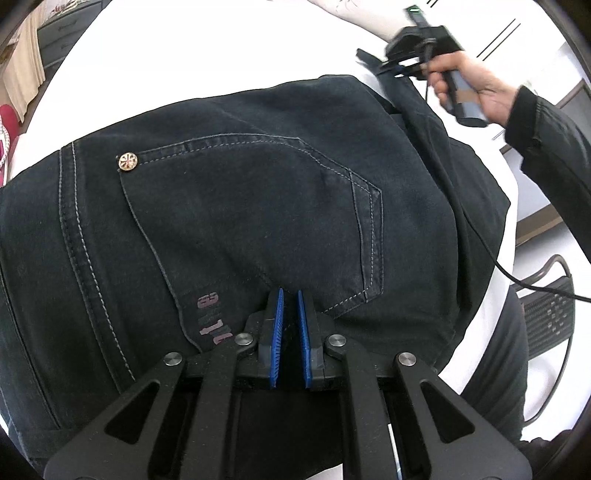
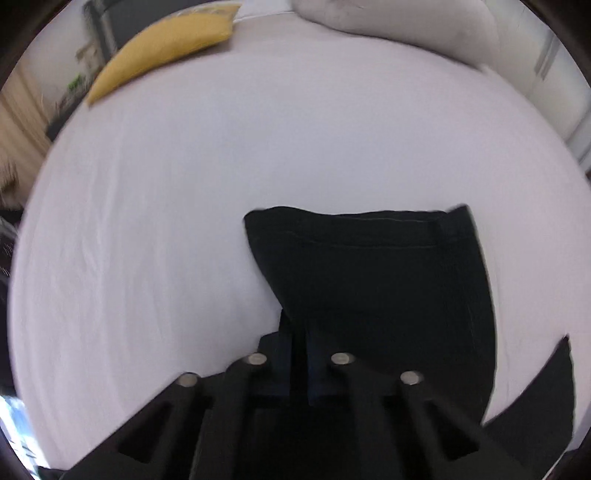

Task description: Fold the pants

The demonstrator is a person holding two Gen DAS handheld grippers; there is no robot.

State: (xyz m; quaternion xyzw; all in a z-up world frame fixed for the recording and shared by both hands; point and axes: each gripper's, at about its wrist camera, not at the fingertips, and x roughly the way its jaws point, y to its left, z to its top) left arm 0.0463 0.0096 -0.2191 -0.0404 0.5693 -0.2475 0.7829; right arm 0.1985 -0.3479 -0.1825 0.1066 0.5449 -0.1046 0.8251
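Dark jeans [image 1: 258,192] lie spread on a white bed sheet [image 1: 229,48], back pocket and a brass rivet [image 1: 127,162] facing up. My left gripper [image 1: 290,295] points down at the pocket's lower corner, its blue pads [image 1: 276,325] nearly together with creased denim at the tips. Far right in this view, a hand [image 1: 476,88] holds my right gripper [image 1: 373,61] at the jeans' far edge. The right wrist view, blurred, shows a pant leg [image 2: 369,277] with its hem away from me. There my right gripper [image 2: 298,332] is shut on the leg's left edge.
A yellow pillow [image 2: 166,48] and a white pillow [image 2: 406,18] lie at the far side of the sheet [image 2: 147,221]. A black mesh chair [image 1: 546,321] and a cable [image 1: 517,277] are beside the bed at right. A dresser [image 1: 62,26] stands far left.
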